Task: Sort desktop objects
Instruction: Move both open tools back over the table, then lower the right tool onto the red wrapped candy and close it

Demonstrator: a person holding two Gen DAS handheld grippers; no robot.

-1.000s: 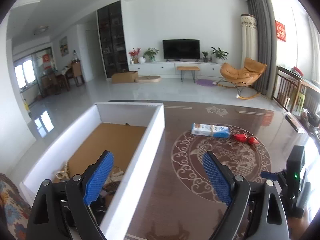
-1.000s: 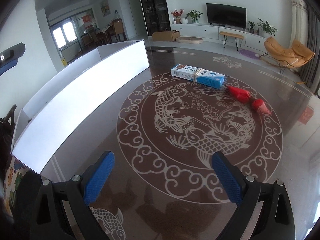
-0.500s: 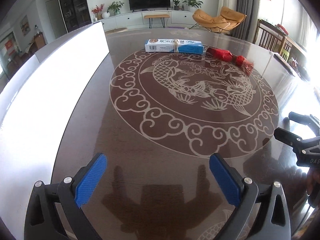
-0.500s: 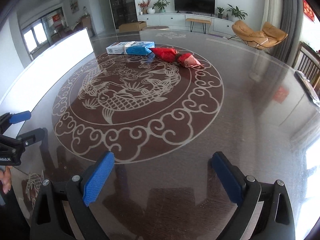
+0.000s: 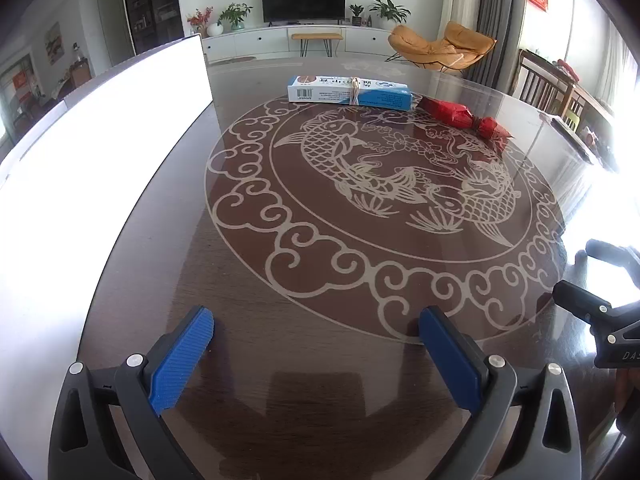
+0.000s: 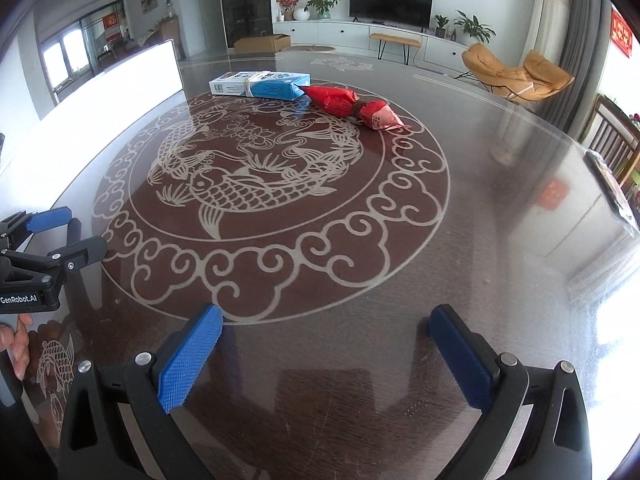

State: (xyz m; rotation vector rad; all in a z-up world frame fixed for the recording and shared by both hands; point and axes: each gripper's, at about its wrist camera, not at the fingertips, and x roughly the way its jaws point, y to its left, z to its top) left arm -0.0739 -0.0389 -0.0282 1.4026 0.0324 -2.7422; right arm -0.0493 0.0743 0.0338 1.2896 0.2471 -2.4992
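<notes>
boxes – 1 (image 5: 349,93) | red packets – 1 (image 5: 464,117) | white bins – 1 (image 5: 100,140)

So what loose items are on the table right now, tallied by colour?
Blue and white: 1, the long carton tied round with string
Red: 1, the wrapped packet tied at its middle, its tip against the carton's end
Total: 2, both lying at the far side of the fish-pattern table, beside the white box
</notes>
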